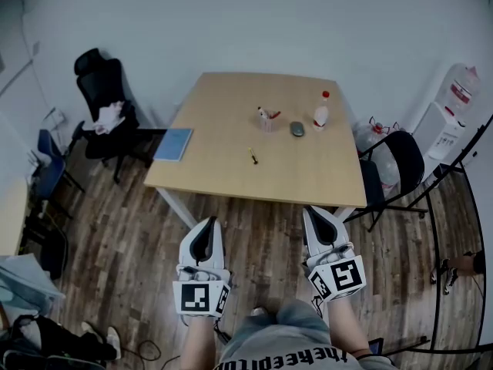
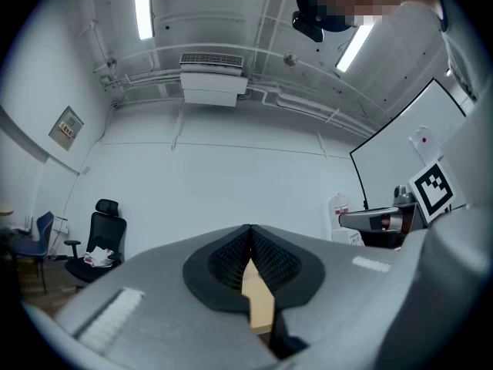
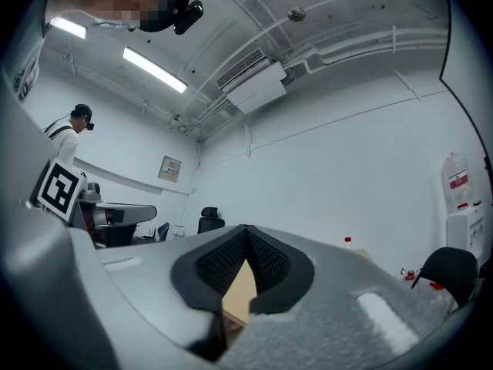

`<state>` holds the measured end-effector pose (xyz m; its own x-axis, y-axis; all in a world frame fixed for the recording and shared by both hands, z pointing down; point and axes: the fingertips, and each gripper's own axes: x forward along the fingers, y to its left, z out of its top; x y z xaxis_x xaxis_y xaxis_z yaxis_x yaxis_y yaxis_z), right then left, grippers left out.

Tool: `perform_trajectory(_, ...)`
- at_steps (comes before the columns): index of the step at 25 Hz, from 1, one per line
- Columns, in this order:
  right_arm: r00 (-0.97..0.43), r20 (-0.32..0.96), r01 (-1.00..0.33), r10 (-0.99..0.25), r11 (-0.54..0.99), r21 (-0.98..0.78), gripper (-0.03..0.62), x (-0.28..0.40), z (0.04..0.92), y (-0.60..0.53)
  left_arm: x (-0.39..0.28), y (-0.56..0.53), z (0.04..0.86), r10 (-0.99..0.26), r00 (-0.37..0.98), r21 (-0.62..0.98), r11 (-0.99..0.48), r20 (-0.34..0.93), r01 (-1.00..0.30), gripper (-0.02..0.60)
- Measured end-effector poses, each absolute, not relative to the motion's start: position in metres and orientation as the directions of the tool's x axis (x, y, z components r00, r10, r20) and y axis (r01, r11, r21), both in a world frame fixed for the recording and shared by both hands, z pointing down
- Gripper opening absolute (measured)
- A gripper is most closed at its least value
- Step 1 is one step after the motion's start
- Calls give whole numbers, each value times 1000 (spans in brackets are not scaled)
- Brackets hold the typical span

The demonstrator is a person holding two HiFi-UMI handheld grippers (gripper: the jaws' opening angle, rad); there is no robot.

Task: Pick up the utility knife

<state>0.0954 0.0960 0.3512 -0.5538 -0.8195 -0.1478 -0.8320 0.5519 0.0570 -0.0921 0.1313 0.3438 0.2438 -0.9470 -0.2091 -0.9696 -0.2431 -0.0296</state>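
Observation:
The utility knife (image 1: pixel 252 156), small and yellow-black, lies on the wooden table (image 1: pixel 223 172) left of its middle, toward the near edge. Both grippers hang over the floor in front of the table, well short of the knife. My left gripper (image 1: pixel 206 223) is shut and holds nothing; in its own view the jaws (image 2: pixel 250 228) meet at the tips, with a strip of tabletop showing through the gap below them. My right gripper (image 1: pixel 316 212) is also shut and empty, its jaws (image 3: pixel 245 228) closed tip to tip. Neither gripper view shows the knife.
Further back on the table stand a cup of pens (image 1: pixel 266 119), a grey oval object (image 1: pixel 297 129) and a red-capped bottle (image 1: pixel 321 111). A blue notebook (image 1: pixel 173 143) lies at the left edge. Black chairs (image 1: pixel 104 102) (image 1: pixel 399 164) flank the table; a water dispenser (image 1: pixel 449 114) stands at the right.

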Motion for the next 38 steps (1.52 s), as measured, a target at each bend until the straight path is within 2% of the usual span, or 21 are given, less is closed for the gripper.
perform_trajectory(12, -552, -110, -834, -827, 549, 61, 3, 91, 362, 53, -95, 85, 355, -946, 259, -1, -264, -193, -965, 20)
perform_trajectory(38, -646, -103, -763, -756, 644, 58, 3, 91, 347, -116, -76, -66, 329, -959, 190, -30, -188, -211, -982, 20)
